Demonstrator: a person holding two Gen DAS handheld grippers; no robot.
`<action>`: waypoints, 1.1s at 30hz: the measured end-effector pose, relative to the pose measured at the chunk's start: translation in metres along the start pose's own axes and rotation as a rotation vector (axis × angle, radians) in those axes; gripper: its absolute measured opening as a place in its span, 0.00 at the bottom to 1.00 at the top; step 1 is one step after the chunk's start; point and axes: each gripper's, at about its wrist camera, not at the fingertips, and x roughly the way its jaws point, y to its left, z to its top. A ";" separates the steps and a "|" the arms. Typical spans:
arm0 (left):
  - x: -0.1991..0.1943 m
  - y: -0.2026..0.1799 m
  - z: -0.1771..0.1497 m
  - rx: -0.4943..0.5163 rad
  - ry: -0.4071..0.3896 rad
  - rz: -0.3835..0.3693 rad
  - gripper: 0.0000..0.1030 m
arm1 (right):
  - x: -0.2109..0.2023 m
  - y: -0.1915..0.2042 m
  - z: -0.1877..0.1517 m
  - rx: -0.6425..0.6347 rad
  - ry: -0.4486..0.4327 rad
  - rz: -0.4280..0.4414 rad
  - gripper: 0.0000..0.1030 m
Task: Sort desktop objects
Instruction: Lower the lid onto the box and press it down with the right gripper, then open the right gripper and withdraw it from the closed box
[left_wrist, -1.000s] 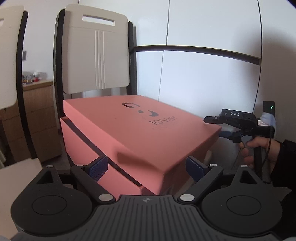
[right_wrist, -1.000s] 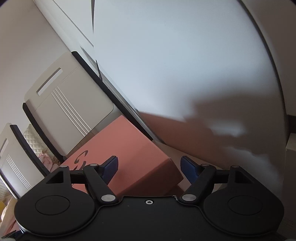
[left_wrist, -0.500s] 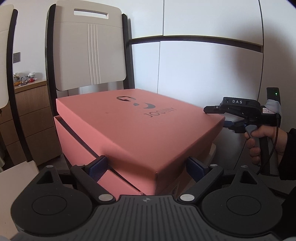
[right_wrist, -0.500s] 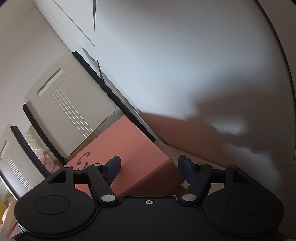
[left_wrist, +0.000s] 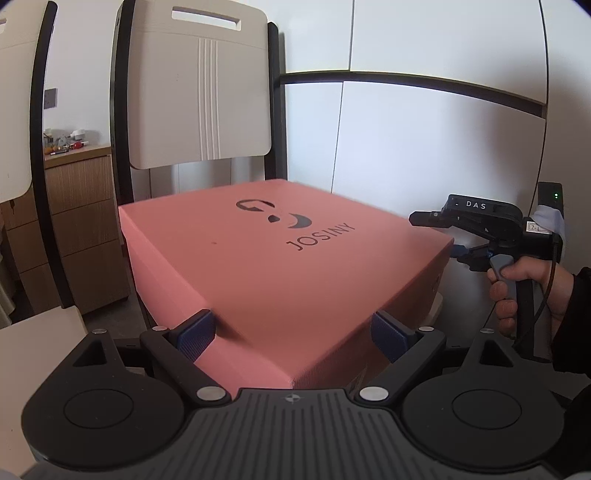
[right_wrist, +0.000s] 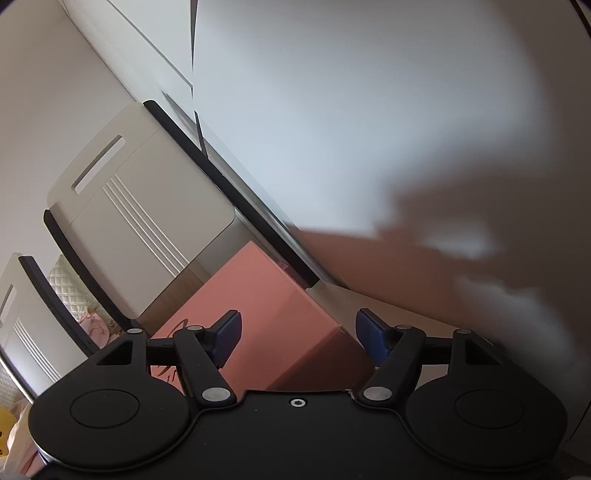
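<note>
Chair (left_wrist: 199, 92) just behind pink box (left_wrist: 280, 266)

Pink box (left_wrist: 280, 266), dark logo; blue gripper pads (left_wrist: 195, 334).

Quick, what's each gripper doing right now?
Left gripper: open, blue pads straddling the pink cardboard box corner.
Right gripper: open, holding nothing.
</note>
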 end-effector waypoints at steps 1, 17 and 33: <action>-0.001 0.000 0.000 0.006 -0.007 0.000 0.91 | -0.001 -0.001 0.000 -0.001 -0.004 0.000 0.69; 0.005 -0.001 0.003 -0.014 0.032 0.002 0.91 | 0.006 0.007 -0.004 -0.123 0.026 -0.056 0.69; -0.013 0.007 0.009 -0.043 -0.002 0.057 0.93 | -0.021 0.029 0.008 -0.242 -0.053 -0.102 0.86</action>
